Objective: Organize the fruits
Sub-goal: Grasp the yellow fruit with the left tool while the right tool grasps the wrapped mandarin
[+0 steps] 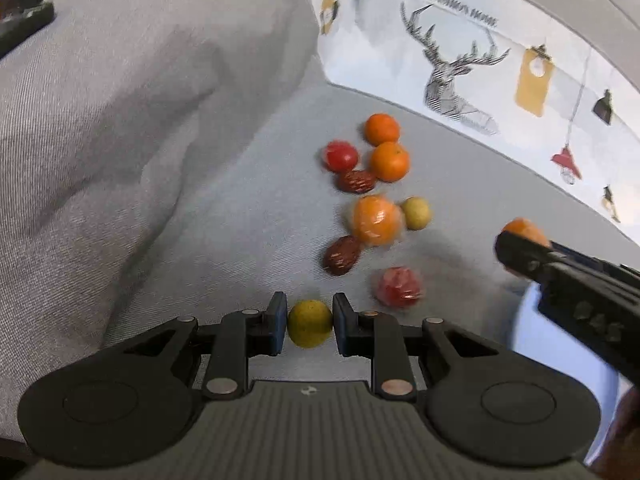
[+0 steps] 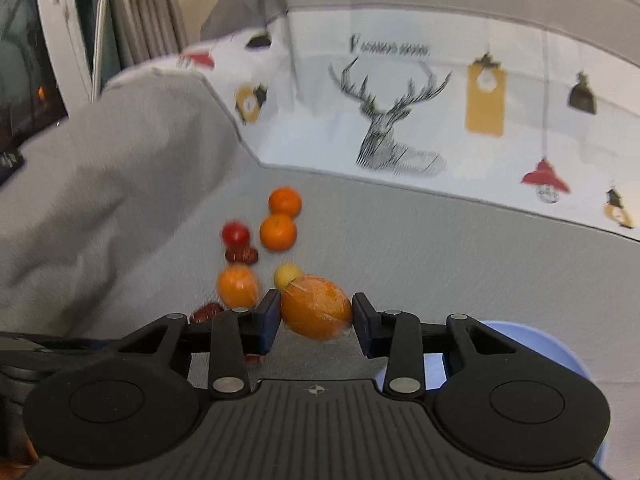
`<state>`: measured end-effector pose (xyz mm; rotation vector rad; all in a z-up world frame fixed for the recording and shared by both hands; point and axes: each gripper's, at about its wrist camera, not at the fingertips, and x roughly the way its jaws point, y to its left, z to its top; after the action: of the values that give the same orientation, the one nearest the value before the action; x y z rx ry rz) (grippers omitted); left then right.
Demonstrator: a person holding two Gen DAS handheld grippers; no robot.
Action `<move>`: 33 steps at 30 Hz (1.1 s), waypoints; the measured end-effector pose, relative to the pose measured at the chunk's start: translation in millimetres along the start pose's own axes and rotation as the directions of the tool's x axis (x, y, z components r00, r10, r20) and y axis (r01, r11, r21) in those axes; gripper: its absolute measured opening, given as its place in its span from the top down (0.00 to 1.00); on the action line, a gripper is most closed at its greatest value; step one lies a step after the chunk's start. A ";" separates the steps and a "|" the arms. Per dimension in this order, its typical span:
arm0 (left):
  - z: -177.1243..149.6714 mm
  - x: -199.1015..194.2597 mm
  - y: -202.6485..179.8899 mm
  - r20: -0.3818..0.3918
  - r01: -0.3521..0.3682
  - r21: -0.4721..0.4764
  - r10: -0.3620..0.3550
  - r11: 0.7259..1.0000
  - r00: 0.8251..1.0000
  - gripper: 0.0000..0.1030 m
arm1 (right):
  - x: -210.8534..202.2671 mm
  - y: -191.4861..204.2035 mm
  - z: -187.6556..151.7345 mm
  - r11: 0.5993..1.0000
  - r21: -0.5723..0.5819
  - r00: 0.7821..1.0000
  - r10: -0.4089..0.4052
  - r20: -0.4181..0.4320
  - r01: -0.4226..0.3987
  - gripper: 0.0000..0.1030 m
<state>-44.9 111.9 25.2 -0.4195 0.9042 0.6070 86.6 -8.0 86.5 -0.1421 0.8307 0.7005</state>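
Fruits lie scattered on the grey sofa seat (image 1: 248, 208), most not yet sorted. Left gripper (image 1: 310, 322) is clamped on a small yellow-green fruit (image 1: 310, 323), pads pressing both sides. Right gripper (image 2: 316, 314) is clamped on a wrapped orange (image 2: 316, 307), film visible at the pads; it also shows at the right edge of the left wrist view.

Progress: early, judging by the pile. 2 fruits are in grip, none seen placed. Left on the seat: 2 bare oranges (image 1: 382, 129) touching each other, a third wrapped orange (image 1: 375, 220), a red tomato-like fruit (image 1: 340, 156), 2 brown dates (image 1: 355, 181), 1 more yellow-green fruit (image 1: 416, 213), and a wrapped red fruit (image 1: 398, 286).

A light blue bowl (image 2: 532, 344) sits just under the right gripper's right side, likely the drop spot; its contents are hidden.

Around: a grey cushion (image 1: 120, 120) rises on the left, and a deer-print pillow (image 2: 400, 120) stands behind the pile. Nothing blocks the way to the bowl, but the 2 grippers are near each other and could clash.
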 end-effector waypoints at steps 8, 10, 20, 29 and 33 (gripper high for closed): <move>2.5 -30.2 -17.1 0.018 0.103 0.019 -0.103 0.995 0.995 0.74 | -76.0 -33.2 4.1 0.995 0.101 0.998 -0.029 0.056 0.023 0.61; 1.1 -36.8 -24.2 0.018 0.127 0.041 -0.128 0.991 0.992 0.74 | -91.0 -42.4 -3.2 0.994 0.096 0.997 -0.055 0.058 0.049 0.61; 12.1 -71.9 -64.8 0.007 0.244 0.127 -0.247 0.961 0.969 0.74 | -112.0 -92.7 -29.6 0.970 0.200 0.988 -0.152 0.039 0.142 0.61; -15.5 -75.0 -111.8 0.109 0.215 0.433 -0.288 0.875 0.951 0.74 | -112.2 -114.5 -37.7 0.956 0.238 0.983 -0.181 0.029 0.169 0.61; -9.7 -36.8 -106.5 -0.093 0.323 0.258 -0.310 0.910 0.946 0.74 | -110.3 -119.8 -40.6 0.954 0.246 0.983 -0.180 0.017 0.171 0.61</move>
<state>0.8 14.2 59.4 -0.3253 0.9277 0.1703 84.1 -172.4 120.6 0.0198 0.8487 0.4280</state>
